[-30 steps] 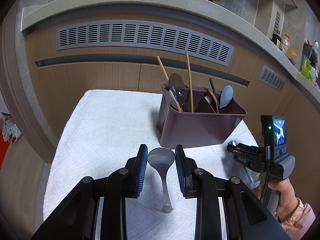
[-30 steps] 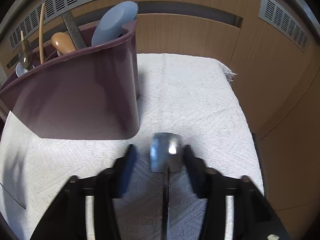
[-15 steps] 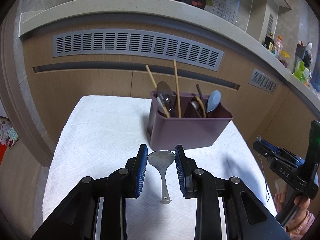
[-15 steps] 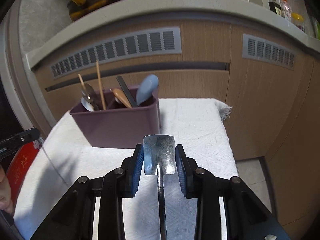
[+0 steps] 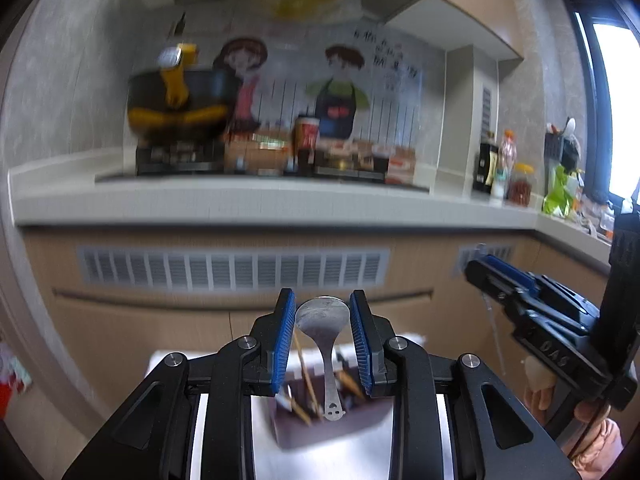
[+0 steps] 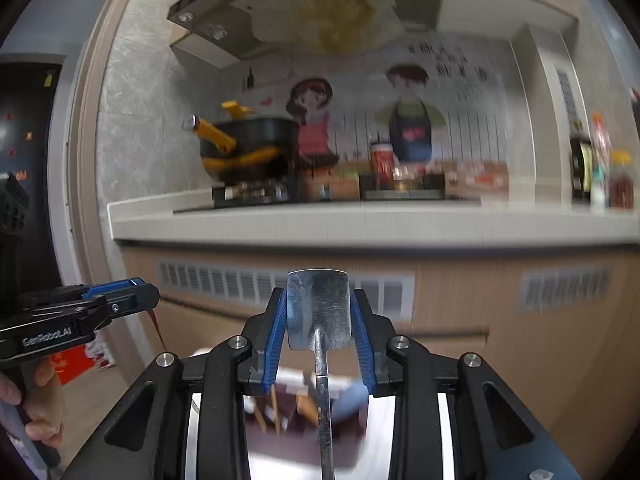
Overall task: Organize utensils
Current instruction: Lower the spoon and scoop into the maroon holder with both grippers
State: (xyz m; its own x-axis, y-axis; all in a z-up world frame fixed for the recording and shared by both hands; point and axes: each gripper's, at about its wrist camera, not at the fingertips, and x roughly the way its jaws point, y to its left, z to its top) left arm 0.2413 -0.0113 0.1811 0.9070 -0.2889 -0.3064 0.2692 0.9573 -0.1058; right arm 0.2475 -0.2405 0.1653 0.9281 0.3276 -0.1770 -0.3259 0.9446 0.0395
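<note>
My left gripper (image 5: 322,320) is shut on a metal spoon (image 5: 322,320), gripped by the bowl with the handle hanging down toward me. It is raised high above the purple utensil holder (image 5: 320,428), which holds chopsticks and other utensils and shows blurred below the fingers. My right gripper (image 6: 319,312) is shut on a metal spatula (image 6: 319,308), gripped by the flat blade, handle down. The holder (image 6: 304,408) shows blurred under it too. Each gripper also shows in the other's view: right (image 5: 532,316), left (image 6: 80,312).
The holder stands on a white cloth (image 5: 360,460) in front of a wooden cabinet with grey vents (image 5: 232,272). Above is a counter (image 5: 260,200) with a black pot with yellow handles (image 5: 180,100), a can, bottles and jars.
Both grippers have lifted and tilted upward with their utensils. The cloth and holder dropped to the bottom of both views, and the counter and wall came into view. Both views are motion blurred.
</note>
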